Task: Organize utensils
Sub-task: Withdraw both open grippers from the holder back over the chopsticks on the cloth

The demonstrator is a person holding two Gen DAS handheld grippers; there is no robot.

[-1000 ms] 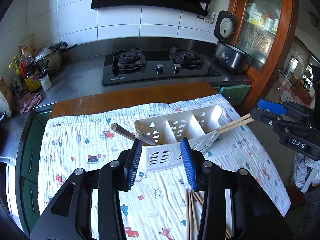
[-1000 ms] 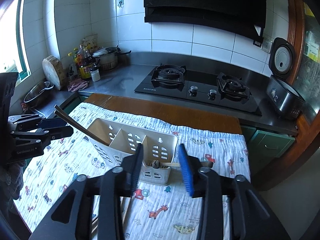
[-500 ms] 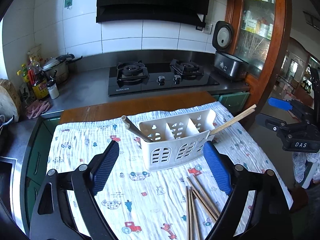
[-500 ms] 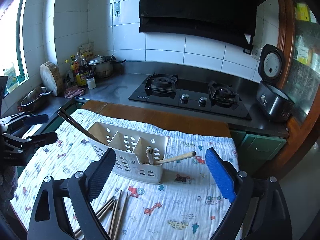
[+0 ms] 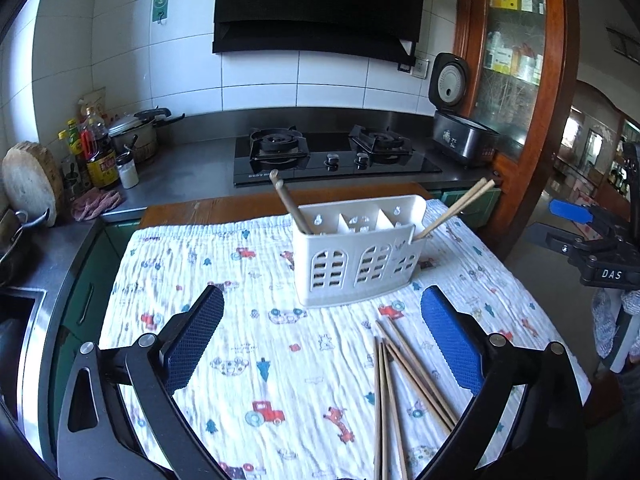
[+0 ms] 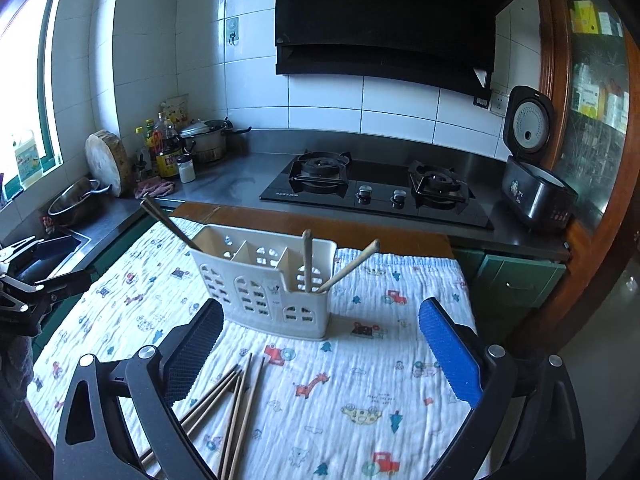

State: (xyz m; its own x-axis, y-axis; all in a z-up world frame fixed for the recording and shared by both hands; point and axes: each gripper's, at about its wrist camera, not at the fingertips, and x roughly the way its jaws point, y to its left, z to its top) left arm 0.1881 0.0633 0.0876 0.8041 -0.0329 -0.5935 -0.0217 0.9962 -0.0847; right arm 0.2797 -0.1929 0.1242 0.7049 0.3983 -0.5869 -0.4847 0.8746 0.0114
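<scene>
Both the left gripper [image 5: 320, 344] and right gripper [image 6: 320, 344] were just opened wide and left empty, chopstick pairs deposited in the white utensil caddy [image 5: 356, 256], loose chopsticks [image 5: 394, 380] still left on the cloth.

Each camera sits on its tool, looking forward and down along its fingers toward the stove wall. Both share the white utensil caddy [image 5: 356, 252] [image 6: 264, 284] ahead and loose chopsticks [image 5: 394, 380] [image 6: 232, 396] nearer on the table — the left view from its left, the right from its right.
</scene>
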